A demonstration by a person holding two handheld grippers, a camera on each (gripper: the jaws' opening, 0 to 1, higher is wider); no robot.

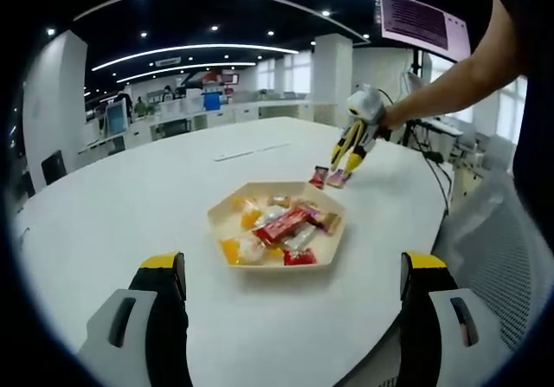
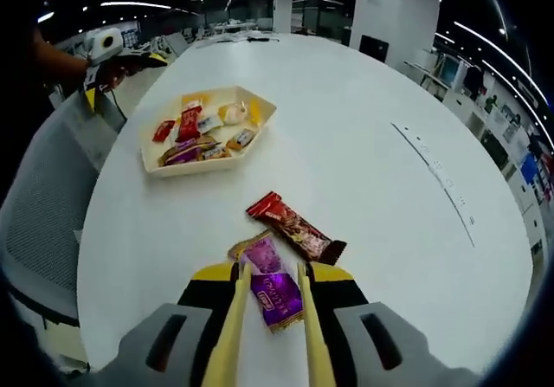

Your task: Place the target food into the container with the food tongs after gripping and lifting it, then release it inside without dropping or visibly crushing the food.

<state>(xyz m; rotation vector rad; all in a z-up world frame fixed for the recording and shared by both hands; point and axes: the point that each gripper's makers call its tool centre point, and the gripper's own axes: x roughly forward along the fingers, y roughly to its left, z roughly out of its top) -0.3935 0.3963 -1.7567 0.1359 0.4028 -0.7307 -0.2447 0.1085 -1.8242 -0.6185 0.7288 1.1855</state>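
Purple-wrapped snack lying flat on the white table, framed between the two yellow arms of the food tongs held in the right gripper. Tongs closed in on either side of the wrapper, apparently touching its edges (whether any real squeeze is applied cannot be told); wrapper not lifted. Right jaws pinched on the tongs' handles, black and yellow pads pressed against them.

Just beyond the purple snack, a red-and-brown wrapped bar lying diagonally, close to it but outside the tongs.

Farther across the table, well apart, a pale hexagonal tray holding assorted wrapped sweets in red, orange, white and brown.

From the left gripper view: same tray near the middle, sweets piled inside; behind it the right gripper reaching down with the tongs to the two wrappers, a person's forearm behind it. Left gripper hanging above the table short of the tray, jaws spread wide, nothing between them.
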